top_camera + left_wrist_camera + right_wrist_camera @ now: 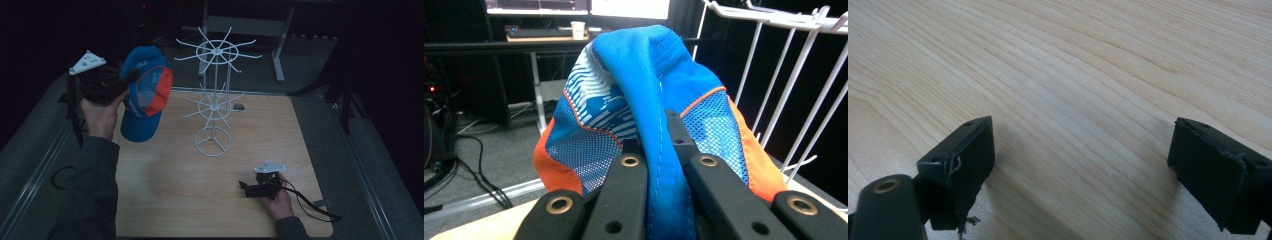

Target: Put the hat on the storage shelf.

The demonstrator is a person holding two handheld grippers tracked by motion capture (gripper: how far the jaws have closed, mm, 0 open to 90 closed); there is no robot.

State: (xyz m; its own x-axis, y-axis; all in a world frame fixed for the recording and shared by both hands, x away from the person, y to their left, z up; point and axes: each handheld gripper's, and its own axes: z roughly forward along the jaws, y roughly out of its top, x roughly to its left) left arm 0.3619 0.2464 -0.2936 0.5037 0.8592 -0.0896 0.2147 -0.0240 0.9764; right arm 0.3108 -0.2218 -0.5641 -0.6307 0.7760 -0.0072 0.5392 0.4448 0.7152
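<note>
A blue cap (pixel 144 95) with orange and mesh panels hangs in the air at the table's left, above the wood. My left gripper (pixel 131 76) is shut on the cap's blue fabric; in the left gripper view the cap (pixel 654 100) bulges up between the two black jaws of that left gripper (pixel 658 135). A white wire rack (pixel 215 95) with two rings of spokes stands at the table's middle, just right of the cap. My right gripper (pixel 243 186) rests low on the wooden table (pixel 260 135) at the front right. In the right gripper view that gripper (pixel 1080 160) is open, bare wood between its pads.
The white rack's spokes (pixel 794 65) show close on the right in the left gripper view. A dark desk with a keyboard and a cup (pixel 578 30) stands beyond the table. A metal frame (pixel 280 45) stands on the floor behind the rack.
</note>
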